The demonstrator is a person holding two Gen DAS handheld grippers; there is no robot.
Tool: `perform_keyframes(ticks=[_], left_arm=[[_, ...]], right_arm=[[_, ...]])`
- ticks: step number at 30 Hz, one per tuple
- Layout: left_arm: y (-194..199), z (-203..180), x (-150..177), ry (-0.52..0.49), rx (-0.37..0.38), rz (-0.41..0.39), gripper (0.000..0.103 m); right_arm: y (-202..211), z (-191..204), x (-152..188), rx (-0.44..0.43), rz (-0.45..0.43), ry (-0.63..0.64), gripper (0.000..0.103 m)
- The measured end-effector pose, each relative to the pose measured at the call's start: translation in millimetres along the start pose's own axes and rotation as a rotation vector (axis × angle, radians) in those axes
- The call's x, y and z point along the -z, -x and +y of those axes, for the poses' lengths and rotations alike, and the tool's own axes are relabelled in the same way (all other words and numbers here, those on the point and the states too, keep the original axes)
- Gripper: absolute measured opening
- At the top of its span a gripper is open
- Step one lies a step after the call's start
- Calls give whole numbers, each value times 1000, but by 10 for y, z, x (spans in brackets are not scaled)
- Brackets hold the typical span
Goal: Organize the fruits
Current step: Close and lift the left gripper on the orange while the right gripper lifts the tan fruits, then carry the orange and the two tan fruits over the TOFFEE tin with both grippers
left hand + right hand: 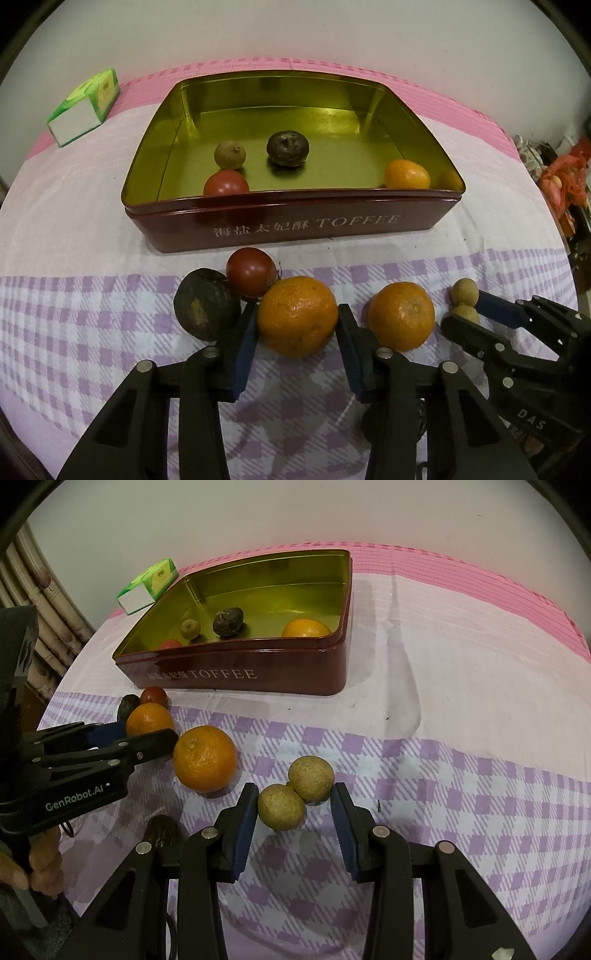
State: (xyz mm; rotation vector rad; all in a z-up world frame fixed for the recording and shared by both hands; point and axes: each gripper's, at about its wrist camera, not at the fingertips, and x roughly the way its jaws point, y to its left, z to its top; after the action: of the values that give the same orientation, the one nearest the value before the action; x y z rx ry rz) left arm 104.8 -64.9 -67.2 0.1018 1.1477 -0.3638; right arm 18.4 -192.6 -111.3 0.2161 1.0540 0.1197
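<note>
The left tongs [297, 325] clench a firm, round, roll-prone orange [297, 315] across its middle on the counter [74, 229], while the right tongs [294, 810] stand released around two small brown fruits [295, 790].

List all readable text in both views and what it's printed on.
"TOFFEE": front wall of the red tin, after a row of Chinese characters, "海盐太妃酥", legible in the left wrist view only.
"GenRobot.AI": side of the left gripper.
"DAS": side of the right gripper.
Green carton: print too small to read.
</note>
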Motion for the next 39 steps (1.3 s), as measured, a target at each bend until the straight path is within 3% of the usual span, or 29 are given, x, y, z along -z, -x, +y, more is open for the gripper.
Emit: perform_keyframes(ticks=[21, 39], left_arm=[[238, 47, 89, -9, -27, -27, 42], [586, 90, -133, -7, 6, -142, 42]], right_arm=[[163, 76, -80, 29, -36, 18, 38], [413, 230, -421, 24, -124, 62, 38]])
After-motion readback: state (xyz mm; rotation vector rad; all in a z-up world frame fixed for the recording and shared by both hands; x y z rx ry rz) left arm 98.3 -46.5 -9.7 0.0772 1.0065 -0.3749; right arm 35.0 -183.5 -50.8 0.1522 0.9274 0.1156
